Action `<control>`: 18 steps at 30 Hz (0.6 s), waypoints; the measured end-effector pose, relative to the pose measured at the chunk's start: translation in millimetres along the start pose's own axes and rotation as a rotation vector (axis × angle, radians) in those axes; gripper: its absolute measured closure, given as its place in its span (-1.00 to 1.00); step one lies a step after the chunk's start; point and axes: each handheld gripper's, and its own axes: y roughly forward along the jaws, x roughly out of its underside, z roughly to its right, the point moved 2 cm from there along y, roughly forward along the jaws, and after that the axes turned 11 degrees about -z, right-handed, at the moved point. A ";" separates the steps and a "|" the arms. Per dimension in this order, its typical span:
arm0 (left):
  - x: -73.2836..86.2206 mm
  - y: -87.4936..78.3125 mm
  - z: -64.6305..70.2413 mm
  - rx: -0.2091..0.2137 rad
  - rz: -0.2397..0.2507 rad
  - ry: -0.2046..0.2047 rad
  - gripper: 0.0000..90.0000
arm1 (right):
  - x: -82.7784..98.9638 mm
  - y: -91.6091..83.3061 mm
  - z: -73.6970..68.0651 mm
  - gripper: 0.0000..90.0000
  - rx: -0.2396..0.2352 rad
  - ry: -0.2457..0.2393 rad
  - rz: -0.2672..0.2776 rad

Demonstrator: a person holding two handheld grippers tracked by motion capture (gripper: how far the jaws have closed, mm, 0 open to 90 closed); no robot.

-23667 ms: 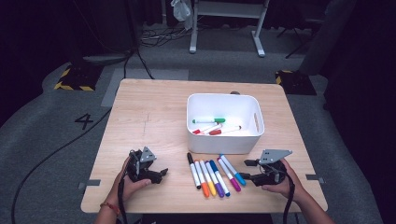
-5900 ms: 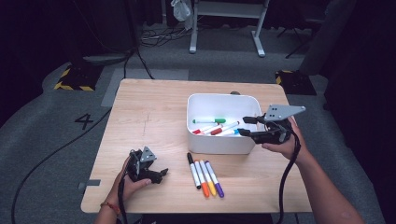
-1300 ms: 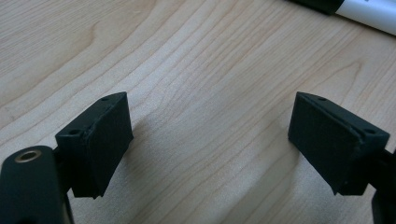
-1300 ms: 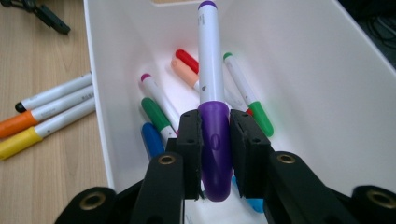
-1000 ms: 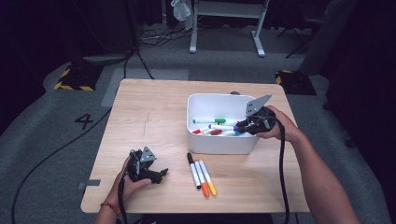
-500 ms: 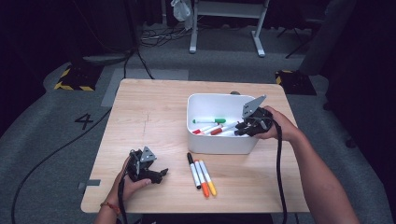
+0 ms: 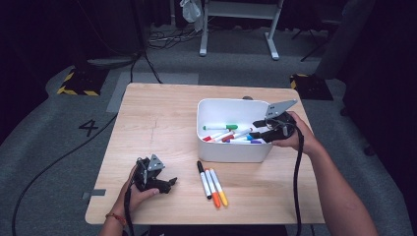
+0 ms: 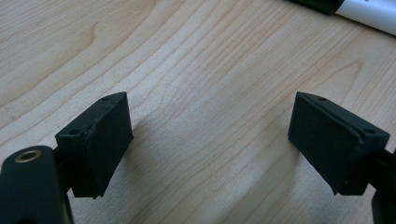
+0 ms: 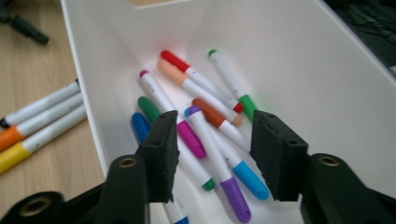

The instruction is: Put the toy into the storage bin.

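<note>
place: lab or studio | cues: wooden table [image 7: 167, 118] on grey carpet, hazard-striped floor tape [image 7: 76, 90], painted floor number "4" [image 7: 90, 127], trailing cables [image 7: 147, 64]

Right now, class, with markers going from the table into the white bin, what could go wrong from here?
1. The right claw hangs open inside the white bin, its jaws having just opened over the purple marker; lifting out carelessly might hook the wall and tip the bin.
2. The three markers on the table lie side by side, so a pinch may catch two or roll one away.
</note>
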 end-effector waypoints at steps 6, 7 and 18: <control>0.0 0.0 0.0 0.000 0.000 0.000 -0.70 | 8.5 -22.6 -5.7 -0.04 0.032 0.070 0.095; 0.0 0.0 0.0 0.000 0.000 0.000 -0.70 | 10.0 -25.6 -7.8 -0.05 0.040 0.070 0.102; 0.0 0.0 0.0 0.000 0.000 0.000 -0.70 | 25.5 -47.0 -45.4 -0.20 0.075 0.108 0.186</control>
